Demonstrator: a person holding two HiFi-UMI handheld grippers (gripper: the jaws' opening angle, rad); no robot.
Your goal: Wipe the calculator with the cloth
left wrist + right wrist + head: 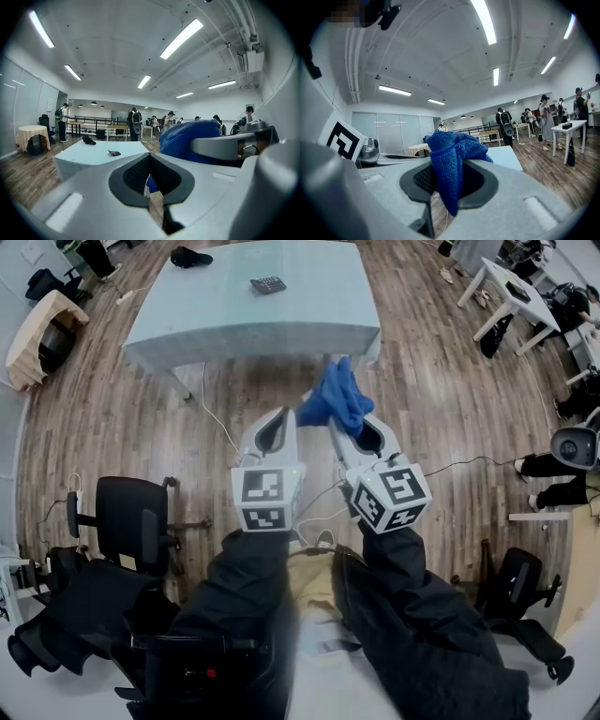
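The calculator lies flat on the far part of the pale bench, well apart from both tools; its long axis runs roughly left to right across the head view, slightly skewed to the bench edge; it is too small to tell which end carries the display. A dark object sits near the bench's far left corner, apart from it.

The blue cloth is bunched and pinched in the right tool, a wad rising above the jaws and a tail hanging below them; the left tool is pressed together on nothing, its tip just beside the cloth; both hang over the wooden floor, short of the bench.

The step in hand looks like bringing the cloth to the calculator; to do it well, close in over the bench, lower the loose wad rather than the hard jaw tips onto the keys, and stroke along the long axis; the left tool could steady one short end, since a light calculator will likely slide on the smooth top.
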